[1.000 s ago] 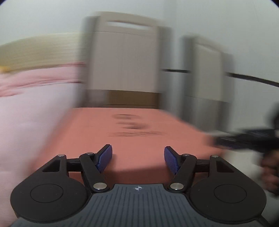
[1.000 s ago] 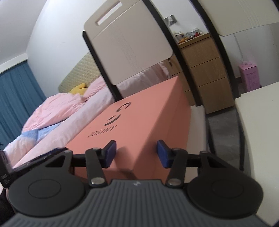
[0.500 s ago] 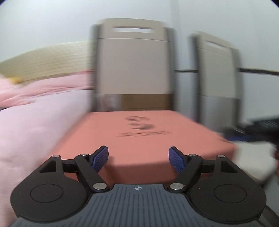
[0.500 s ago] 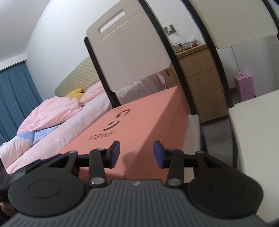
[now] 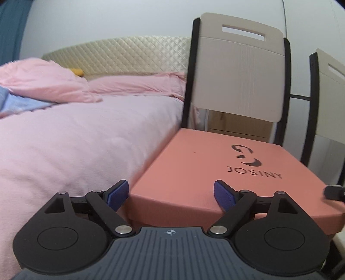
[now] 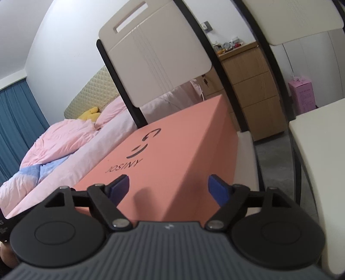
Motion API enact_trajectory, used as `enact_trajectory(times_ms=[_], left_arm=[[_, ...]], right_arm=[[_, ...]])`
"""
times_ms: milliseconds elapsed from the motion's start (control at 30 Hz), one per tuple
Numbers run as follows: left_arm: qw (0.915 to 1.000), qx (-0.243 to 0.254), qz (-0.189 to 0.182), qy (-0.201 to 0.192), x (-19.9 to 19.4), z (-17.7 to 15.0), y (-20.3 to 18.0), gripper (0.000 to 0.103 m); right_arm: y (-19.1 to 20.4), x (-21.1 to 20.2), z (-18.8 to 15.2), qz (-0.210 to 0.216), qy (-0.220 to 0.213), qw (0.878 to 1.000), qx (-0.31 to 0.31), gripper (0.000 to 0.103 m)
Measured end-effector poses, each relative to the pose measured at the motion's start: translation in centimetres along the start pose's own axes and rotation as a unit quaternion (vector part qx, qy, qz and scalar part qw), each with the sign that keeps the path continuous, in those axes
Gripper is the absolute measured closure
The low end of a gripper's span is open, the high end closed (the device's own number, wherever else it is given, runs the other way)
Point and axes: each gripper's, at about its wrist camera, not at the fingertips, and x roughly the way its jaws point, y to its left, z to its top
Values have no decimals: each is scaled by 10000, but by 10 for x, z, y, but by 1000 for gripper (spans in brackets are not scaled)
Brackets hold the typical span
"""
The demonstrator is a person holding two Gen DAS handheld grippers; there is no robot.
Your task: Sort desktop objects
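A salmon-pink cardboard box marked JOSINY rests on a chair seat. It also shows in the right wrist view. My left gripper is open and empty, its blue pads straddling the box's near left corner. My right gripper is open and empty, just in front of the box's near edge on the right side. A dark tip of the right gripper shows at the left wrist view's right edge.
A beige chair back rises behind the box. A second chair stands to the right. A bed with a pink duvet lies left. A wooden dresser, a pink carton and a white tabletop are on the right.
My left gripper swung left, so the bed fills its view and the box sits right. Its jaws opened wider. My right gripper's jaws narrowed, then opened wide.
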Motion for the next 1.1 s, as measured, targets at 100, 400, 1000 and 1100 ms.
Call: enact_trajectory(times_ms=[100,400,1000,1100], left_arm=[[9998,22,-174,72,-2,-3,-2,9],[9968,82,-767,217,-2,-12,-5,8],[9946,222,-976,261,-6,-17,-19,7],[9957,239,-862,244,0,-15,-27,6]], right_arm=[[1,7,-2,-35,40,10000,6,21],[-22,0,6,41,93,9996,248,31],[-21,-36,2,-107,162,9997,134,32],[-22,-34,4,-205,130,9996,172,32]])
